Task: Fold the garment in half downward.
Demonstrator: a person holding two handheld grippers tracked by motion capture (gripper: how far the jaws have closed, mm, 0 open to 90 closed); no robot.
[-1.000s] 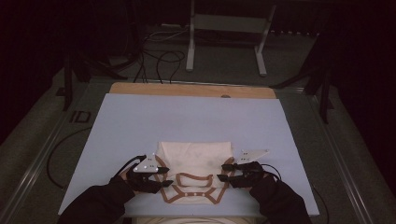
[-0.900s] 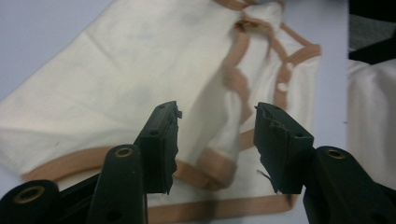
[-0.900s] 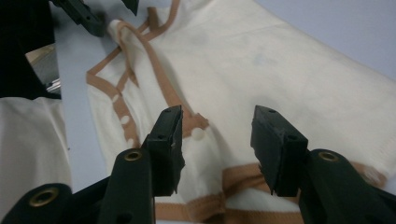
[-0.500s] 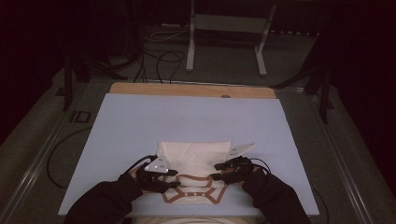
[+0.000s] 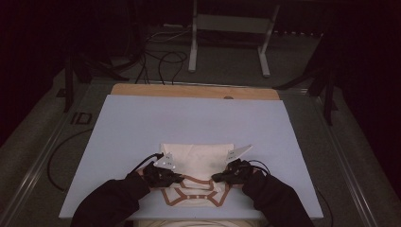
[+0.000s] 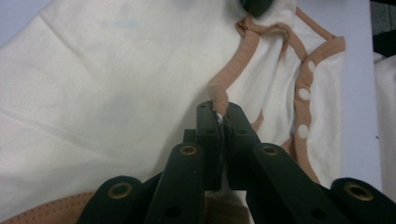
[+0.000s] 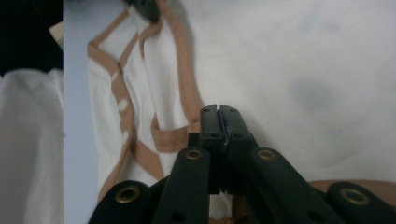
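Both hand-held grippers have just been closing, and each has slid a little down toward the near edge of the counter. Nearest, the left hand-held gripper (image 5: pixel 176 178) is clamped on the tan trim of the cream cotton garment with tan-bound edges (image 5: pixel 197 158), while the right hand-held gripper (image 5: pixel 216 178) is pinched together on the cloth beside its trim. Beyond them the garment lies flat on the pale blue counter (image 5: pixel 142 123), with broad bare surface left, right and ahead up to the wooden far strip (image 5: pixel 189 91).
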